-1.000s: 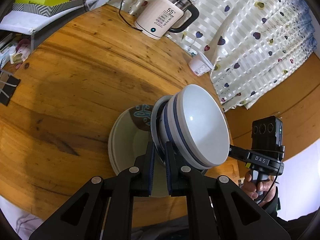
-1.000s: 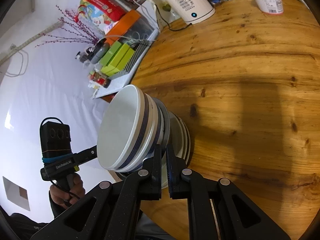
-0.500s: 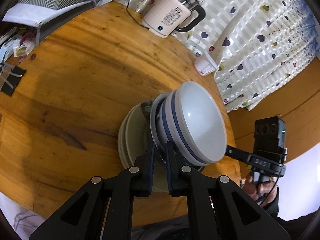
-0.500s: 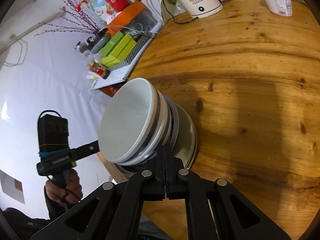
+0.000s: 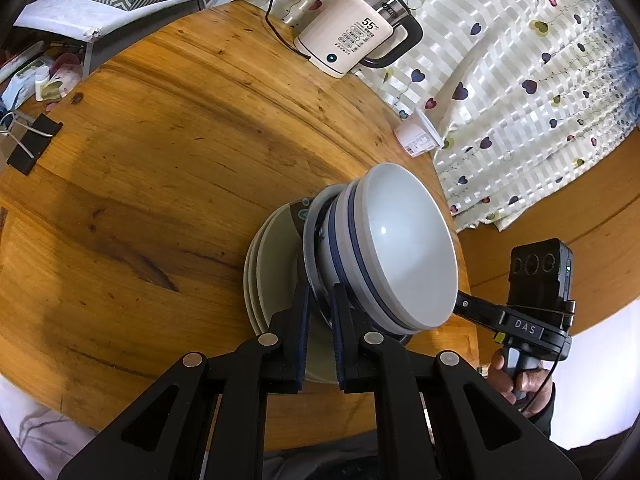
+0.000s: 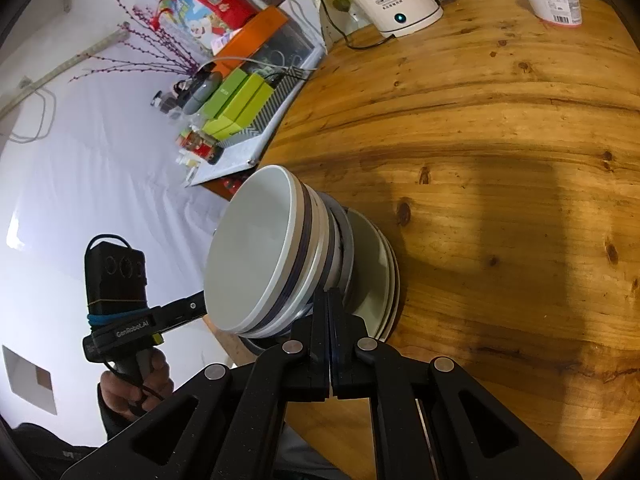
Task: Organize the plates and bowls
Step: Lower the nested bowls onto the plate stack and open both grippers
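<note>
Glossy glazed ware on varnished wood

White blue-banded ceramic bowls (image 5: 404, 252) gleam smooth; round knotty wooden tabletop (image 5: 168, 152) shines; black plastic gripper (image 5: 320, 308) looks matt.

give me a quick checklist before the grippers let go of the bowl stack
1. Left gripper on the rim at the base of the bowl stack: ok.
2. Right gripper shut at the stack's near edge: ok; what it pinches: cannot tell.
3. Stack over the plates: ok.
4. Stack sitting level: not ok, it tilts.
5. Wooden table beside the plates bare: ok.
6. Kettle well away: ok.
</note>
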Available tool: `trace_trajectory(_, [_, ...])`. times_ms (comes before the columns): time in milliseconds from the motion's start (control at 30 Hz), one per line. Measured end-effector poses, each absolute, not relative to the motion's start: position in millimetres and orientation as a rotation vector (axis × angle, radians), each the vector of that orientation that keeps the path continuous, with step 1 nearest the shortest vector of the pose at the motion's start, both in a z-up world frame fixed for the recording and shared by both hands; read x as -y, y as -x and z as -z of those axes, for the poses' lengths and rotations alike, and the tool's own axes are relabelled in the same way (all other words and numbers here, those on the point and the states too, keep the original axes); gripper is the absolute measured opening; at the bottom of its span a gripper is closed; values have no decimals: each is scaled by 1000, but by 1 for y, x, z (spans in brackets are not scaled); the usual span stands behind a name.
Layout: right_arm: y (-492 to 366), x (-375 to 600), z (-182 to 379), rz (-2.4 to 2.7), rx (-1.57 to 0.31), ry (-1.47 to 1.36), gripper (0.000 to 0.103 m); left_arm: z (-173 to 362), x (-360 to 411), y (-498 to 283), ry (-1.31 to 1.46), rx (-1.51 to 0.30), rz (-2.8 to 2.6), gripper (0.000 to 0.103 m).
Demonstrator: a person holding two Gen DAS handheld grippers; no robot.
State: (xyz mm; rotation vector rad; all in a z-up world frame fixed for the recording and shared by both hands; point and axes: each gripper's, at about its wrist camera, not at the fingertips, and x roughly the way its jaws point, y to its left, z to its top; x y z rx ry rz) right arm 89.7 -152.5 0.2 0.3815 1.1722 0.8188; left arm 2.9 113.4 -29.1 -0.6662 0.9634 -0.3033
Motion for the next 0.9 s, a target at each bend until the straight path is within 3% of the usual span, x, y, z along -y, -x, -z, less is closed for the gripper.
trace_trajectory(267, [-79, 161, -4, -788, -1166, -336, 8, 19, -108, 9, 590, -944, 243, 11])
trace_trajectory(433, [-64, 166, -17, -765, -1109, -253, 34, 5, -99, 20, 506, -900, 194, 14])
trace_trajectory(500, [-56, 165, -24, -757, -1080, -203, 38, -1, -93, 25, 462, -881, 177, 26])
trace_trajectory(600, [-45, 160, -32, -747, -1040, -127, 45, -8, -82, 32, 400, -860, 151, 34])
trace_trajectory(800, [-21, 143, -38, -749, -991, 6, 53, -10, -66, 40, 331, -861, 100, 49])
trace_trajectory(900, [-12, 136, -37, -753, -979, 47, 54, -10, -59, 44, 303, -863, 72, 51])
